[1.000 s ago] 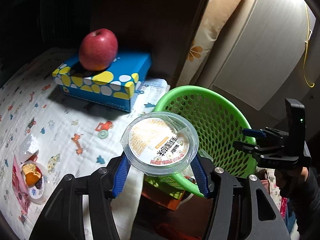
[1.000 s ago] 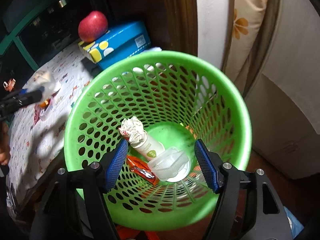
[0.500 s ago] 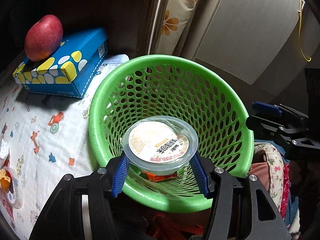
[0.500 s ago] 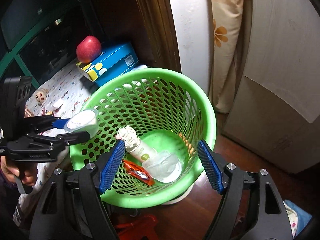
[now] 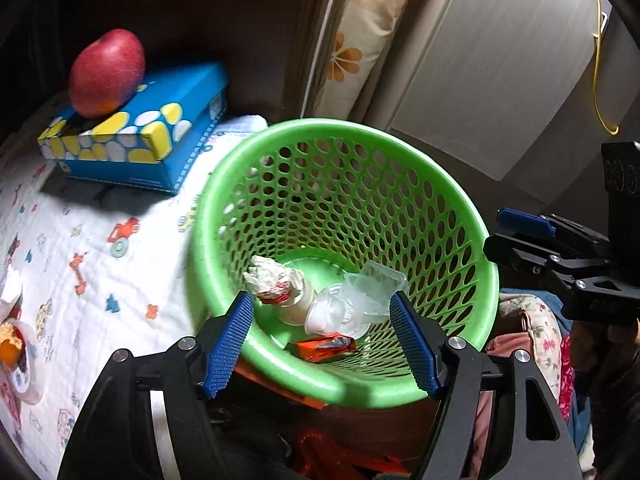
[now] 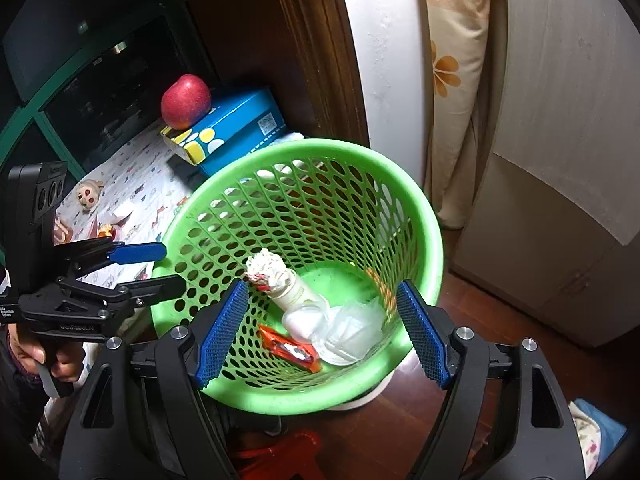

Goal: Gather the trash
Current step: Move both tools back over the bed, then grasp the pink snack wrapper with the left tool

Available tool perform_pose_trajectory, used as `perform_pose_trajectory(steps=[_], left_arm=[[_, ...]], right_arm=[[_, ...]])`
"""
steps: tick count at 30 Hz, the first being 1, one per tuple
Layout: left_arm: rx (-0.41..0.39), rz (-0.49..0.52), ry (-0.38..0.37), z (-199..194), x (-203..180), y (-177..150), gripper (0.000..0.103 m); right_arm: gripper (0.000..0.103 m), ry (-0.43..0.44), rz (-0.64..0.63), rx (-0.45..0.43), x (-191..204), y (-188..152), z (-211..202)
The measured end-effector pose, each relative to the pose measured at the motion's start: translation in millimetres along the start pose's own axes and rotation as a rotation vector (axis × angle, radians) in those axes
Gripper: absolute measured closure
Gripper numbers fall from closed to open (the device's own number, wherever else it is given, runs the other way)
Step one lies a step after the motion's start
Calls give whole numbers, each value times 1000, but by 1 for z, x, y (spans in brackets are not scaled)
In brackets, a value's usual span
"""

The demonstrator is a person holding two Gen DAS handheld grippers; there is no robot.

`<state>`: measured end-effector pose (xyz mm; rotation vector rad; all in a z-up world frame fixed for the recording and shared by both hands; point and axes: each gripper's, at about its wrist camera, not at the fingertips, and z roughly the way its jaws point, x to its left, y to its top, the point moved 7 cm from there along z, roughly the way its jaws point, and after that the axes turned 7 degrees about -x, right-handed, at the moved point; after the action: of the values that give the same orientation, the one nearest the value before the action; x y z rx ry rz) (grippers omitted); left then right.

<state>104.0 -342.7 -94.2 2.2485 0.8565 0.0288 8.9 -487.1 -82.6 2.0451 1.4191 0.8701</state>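
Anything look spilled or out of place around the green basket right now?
Nothing spilled: the trash lies inside the green basket. One oddity: a red apple sits on top of the blue tissue box on the cloth, where it could roll off. Both grippers' jaws are opening, with nothing between them.

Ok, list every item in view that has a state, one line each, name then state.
left gripper: jaws opening, nothing between them, above the basket
right gripper: jaws opening, empty
green basket: upright, holding trash
clear plastic cup: lying in the basket
small bottle: on its side, crumpled paper at its top
red apple: whole, resting on the blue box
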Motion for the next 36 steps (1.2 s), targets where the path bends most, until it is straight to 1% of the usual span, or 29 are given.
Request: perform_pose_trajectory(steps=[6,12,20,28,30,34,35,36], left_arm=[[-55,-48,92,-39,44,-7,34],[-107,-121,189,-79,96,-17,34],[-148,-242,317,-127,174,-48,34],[-162,-354,420,-166,241,-86,34],[-153,-376,444,-171,257,-96,34],[-134,-390,464,-171,278,-109,34],[-127,-385,458,-169,280,-109,31],[-120,-375,464,-166,283,-109,24]], right_arm=[[25,33,-32,1,24,6,5],[24,86,-79,9,61,11,15],[23,164,-147,25,120,15,33],[23,228,-207,42,175,18,50],[23,244,-220,47,186,19,53],[23,266,-238,61,205,17,61],[23,269,-243,65,209,16,63],[23,272,-245,68,212,16,64]])
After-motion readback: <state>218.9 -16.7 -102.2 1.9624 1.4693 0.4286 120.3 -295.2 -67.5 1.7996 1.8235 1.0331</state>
